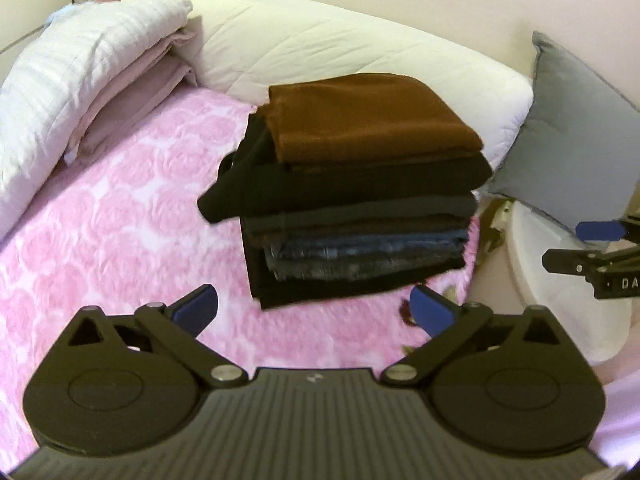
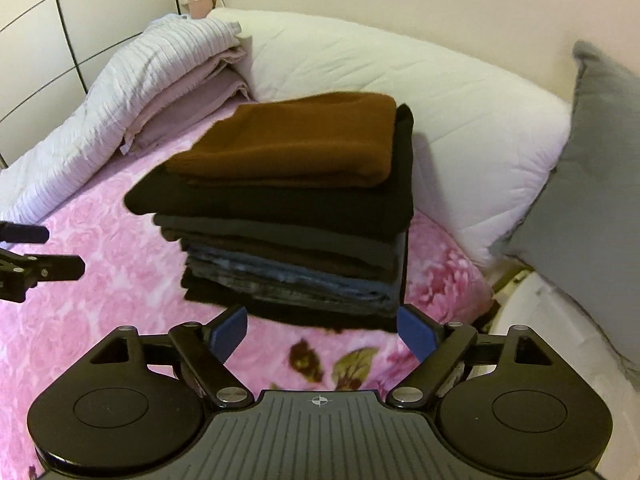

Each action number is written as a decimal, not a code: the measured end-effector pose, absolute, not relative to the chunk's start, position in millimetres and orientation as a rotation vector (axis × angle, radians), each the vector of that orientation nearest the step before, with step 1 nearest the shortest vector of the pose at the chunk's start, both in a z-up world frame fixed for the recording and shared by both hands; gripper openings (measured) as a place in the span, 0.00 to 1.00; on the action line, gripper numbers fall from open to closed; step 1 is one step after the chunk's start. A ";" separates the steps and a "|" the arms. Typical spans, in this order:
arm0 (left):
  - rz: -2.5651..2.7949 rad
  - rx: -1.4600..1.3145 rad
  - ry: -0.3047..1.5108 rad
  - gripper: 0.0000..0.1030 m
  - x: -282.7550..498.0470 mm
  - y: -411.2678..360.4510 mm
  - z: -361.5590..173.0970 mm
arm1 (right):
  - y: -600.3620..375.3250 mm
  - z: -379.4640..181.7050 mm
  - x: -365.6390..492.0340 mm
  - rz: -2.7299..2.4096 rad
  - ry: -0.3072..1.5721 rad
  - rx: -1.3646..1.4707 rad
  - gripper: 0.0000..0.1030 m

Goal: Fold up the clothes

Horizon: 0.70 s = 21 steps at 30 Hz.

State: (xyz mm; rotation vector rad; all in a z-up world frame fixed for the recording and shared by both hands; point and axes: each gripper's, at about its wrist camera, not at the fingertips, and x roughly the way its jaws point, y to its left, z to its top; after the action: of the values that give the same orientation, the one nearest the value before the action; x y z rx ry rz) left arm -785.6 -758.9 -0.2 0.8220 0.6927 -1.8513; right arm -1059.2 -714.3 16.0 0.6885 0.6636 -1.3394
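Both claws — left claw (image 1: 314, 308), right claw (image 2: 320, 330) — gape empty before stacked clothes (image 1: 352, 196) (lower layers blurred).

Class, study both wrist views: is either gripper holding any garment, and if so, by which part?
Nothing is held. The left gripper and right gripper are both open, apart from the stack of folded clothes.

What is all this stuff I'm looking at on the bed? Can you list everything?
Stack of folded clothes: one pile, brown piece on top, black, grey and blue denim below; middle of the bed.
Blanket: one, pink with a rose pattern; covers the bed.
White pillow: one; behind the stack.
Grey cushion: one; to the right.
Folded bedding: white and pale mauve; back left.
Left gripper: black with blue pads, open, empty.
Right gripper: same, open, empty.
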 end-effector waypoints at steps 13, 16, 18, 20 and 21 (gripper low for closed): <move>-1.782 0.757 0.601 0.97 -794.7 -687.0 34.1 | -642.7 47.2 -1033.7 -1.392 0.600 0.710 0.84; -1.701 0.725 0.572 0.96 -802.9 -682.6 38.8 | -644.3 49.8 -1036.5 -1.377 0.602 0.705 0.84; -1.661 0.669 0.577 0.95 -805.7 -679.5 43.8 | -646.9 51.7 -1039.0 -1.355 0.612 0.700 0.84; -1.658 0.629 0.605 0.95 -808.3 -677.3 48.7 | -648.4 54.4 -1043.1 -1.341 0.613 0.696 0.84; -1.660 0.617 0.632 0.94 -810.5 -677.5 49.9 | -648.6 55.8 -1045.9 -1.337 0.611 0.693 0.84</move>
State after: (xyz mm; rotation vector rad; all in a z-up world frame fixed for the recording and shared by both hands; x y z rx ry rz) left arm -810.5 -677.5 49.9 0.6171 0.6318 -1.6595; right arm -1045.9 -648.6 55.8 0.6928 0.6111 -1.3372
